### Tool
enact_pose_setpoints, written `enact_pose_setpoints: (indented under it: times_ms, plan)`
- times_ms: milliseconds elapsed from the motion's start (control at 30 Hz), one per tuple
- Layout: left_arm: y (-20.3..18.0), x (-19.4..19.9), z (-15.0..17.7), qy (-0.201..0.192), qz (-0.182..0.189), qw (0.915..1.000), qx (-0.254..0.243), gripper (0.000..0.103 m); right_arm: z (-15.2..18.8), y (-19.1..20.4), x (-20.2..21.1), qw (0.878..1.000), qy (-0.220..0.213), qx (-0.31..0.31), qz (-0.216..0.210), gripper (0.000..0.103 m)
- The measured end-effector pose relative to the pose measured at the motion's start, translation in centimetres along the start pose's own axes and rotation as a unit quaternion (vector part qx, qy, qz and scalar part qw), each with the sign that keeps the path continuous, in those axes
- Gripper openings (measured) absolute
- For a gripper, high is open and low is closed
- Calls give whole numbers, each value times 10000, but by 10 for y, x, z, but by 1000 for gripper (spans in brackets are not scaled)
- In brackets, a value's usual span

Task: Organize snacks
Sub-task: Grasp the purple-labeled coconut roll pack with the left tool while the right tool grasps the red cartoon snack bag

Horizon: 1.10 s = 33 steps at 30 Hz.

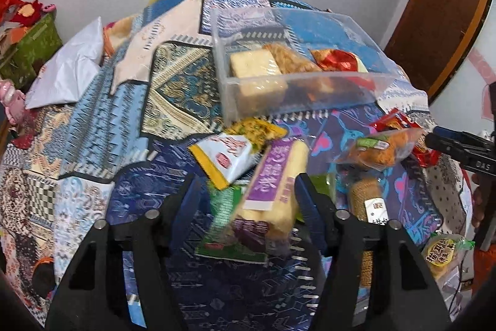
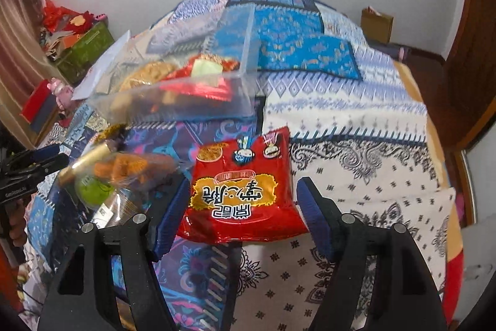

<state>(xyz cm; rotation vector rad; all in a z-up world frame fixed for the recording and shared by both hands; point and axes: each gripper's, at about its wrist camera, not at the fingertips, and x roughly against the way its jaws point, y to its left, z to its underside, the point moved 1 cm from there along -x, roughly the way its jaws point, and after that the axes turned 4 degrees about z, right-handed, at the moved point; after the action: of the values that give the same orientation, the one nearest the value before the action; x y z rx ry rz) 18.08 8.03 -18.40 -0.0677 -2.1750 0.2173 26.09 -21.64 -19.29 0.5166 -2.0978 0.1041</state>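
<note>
My left gripper points down at a heap of snacks on the patterned bedspread. A yellow cake in a purple-labelled wrapper lies between its blue pads, with a gap on the left side, so it stands open. A green packet lies under the cake, and a white-and-yellow packet lies beside it. My right gripper stands open astride a red noodle-snack packet that lies flat on the bed. Behind both is a clear plastic box holding several wrapped snacks.
More snacks lie right of the heap: an orange one in a clear bag, a biscuit roll and a round pastry. A white plastic bag lies at the bed's left. A green storage box stands by the wall.
</note>
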Motion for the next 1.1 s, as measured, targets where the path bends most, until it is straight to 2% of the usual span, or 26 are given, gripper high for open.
enact_pose_setpoints:
  times_ms: [167,367,667,733,833,933,1100]
  plan:
    - [-9,-15,2,166,97,9997,-145,61,2,5,-12,9999,104,83,21,69]
    - [-5,-26,1,214,227,9995,-19,60,1,7,-24,9997,170,172,45,78]
    - [-12,-44,-11,306,299,9990,-146,60,2,10,-35,9993,183,301,138,81]
    - [-15,-47,-12,319,262,9989,-208,60,3,10,-34,9995,147,261,112,79]
    - [-16,-50,-10,309,222,9990,-244,60,3,8,-33,9997,119,209,47,70]
    - [-16,-47,-7,343,275,9988,-213,55,3,6,-29,9999,70,154,27,64]
    - [-15,-40,0,424,366,9983,-135,49,8,2,-21,10000,8,78,3,63]
